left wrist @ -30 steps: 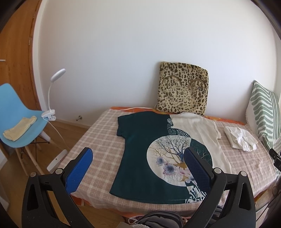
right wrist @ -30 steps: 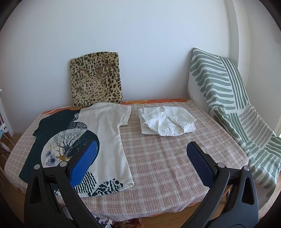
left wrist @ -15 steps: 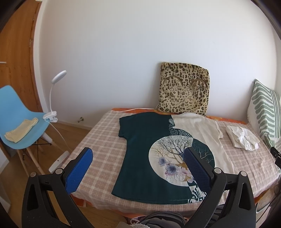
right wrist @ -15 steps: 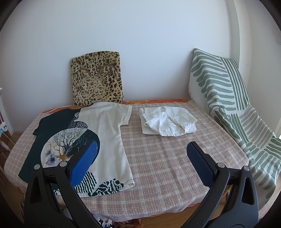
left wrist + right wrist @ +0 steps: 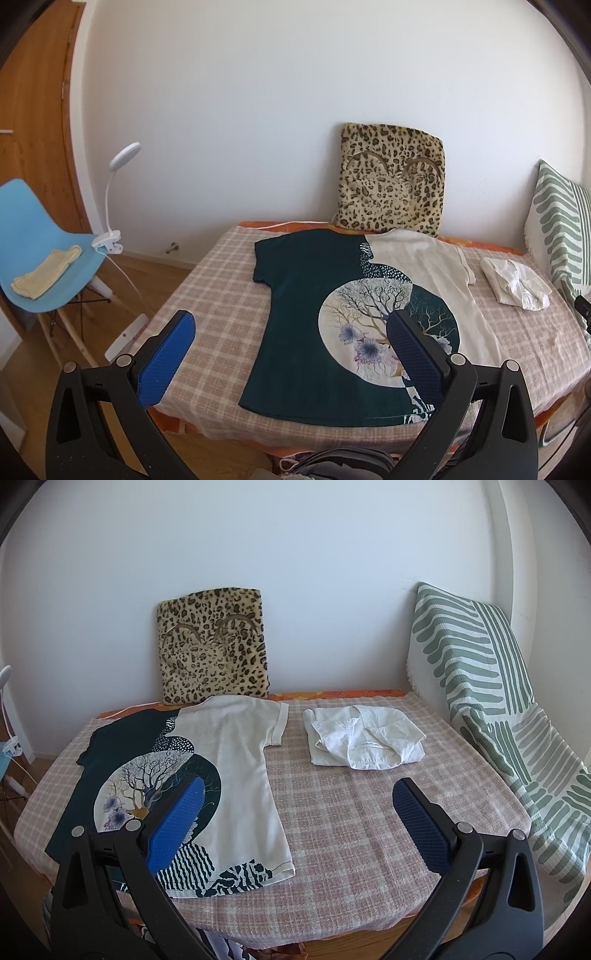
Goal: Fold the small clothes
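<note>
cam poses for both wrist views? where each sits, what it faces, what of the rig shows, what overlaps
Left wrist: sits on the left gripper, off the bed's near left corner, facing the T-shirt and blue chair; both open blue-padded fingers show.
Right wrist: sits on the right gripper, off the bed's near edge, further right, facing the white garment and striped throw; both open fingers show.
Shared: T-shirt, white garment, leopard cushion, checked bedcover, striped throw.
</note>
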Available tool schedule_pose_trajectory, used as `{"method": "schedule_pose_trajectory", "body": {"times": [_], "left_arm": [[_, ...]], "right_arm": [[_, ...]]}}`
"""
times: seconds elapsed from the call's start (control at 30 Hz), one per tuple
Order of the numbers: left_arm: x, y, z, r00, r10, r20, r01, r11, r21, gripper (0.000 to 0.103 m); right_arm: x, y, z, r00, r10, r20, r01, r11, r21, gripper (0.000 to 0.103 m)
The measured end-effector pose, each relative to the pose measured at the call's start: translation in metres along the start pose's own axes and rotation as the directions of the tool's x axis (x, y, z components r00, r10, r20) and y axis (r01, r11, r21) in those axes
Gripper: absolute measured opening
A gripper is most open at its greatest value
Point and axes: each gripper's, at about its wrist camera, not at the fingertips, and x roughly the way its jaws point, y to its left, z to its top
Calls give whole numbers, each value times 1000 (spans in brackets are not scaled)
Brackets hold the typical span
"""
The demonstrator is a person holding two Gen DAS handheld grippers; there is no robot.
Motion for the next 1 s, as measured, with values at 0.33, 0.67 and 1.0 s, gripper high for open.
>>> {"method": "schedule_pose_trajectory", "body": {"times": [0.33, 0.67, 1.0], "left_arm": [[28, 35, -18, 996, 23, -90, -24, 1000, -18, 103], [73, 85, -56, 966, -88, -245, 46, 984, -173, 85], [124, 103, -90, 902, -276, -332, 169, 933, -319, 63]], "right_arm": [[8, 25, 39, 984, 180, -11, -180, 983, -34, 103], [35, 102, 81, 949, 309, -57, -314, 941, -123, 103], [83, 210, 113, 894, 417, -164, -445, 871, -208, 103]]}}
